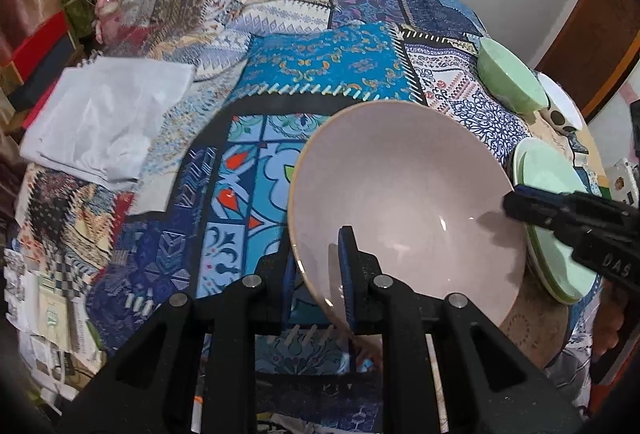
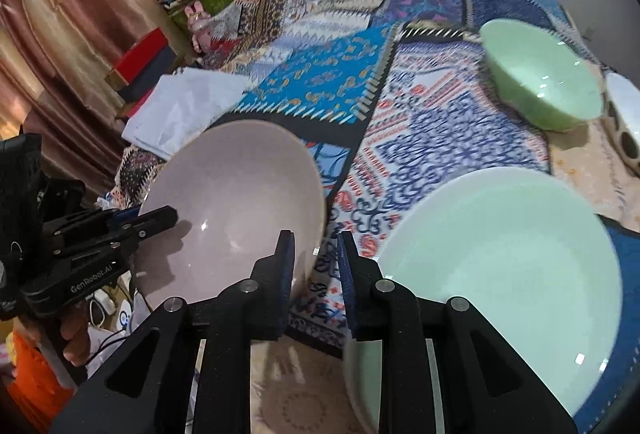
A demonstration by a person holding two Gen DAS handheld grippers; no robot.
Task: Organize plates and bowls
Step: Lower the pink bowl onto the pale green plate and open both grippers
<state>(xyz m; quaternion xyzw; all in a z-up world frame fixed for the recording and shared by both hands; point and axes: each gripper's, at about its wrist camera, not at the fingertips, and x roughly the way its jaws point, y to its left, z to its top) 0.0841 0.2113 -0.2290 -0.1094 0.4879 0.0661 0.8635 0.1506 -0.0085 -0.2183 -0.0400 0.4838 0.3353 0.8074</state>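
**me:** Pink bowl (image 1: 408, 202) is pinched by its near rim in my left claw (image 1: 318, 274), tilted up off the patchwork quilt (image 1: 320, 62). My right claw (image 2: 314, 266) is narrow with nothing in it, just beside the bowl's other edge.

**reply:** Risk?

**me:** With a one-rim grip it could swing or slip and clip the green plates (image 2: 500, 274) next to it, I reckon.

The left gripper (image 1: 318, 274) is matte black plastic with angular cut-out arms, round silver screws (image 1: 252, 280) and ridged blue finger pads (image 1: 347, 270); the right gripper (image 2: 316, 266) matches it; white "GenRobot.AI" lettering (image 2: 91, 279) marks the left one's side; bare fingers (image 2: 74, 338) show beneath it.
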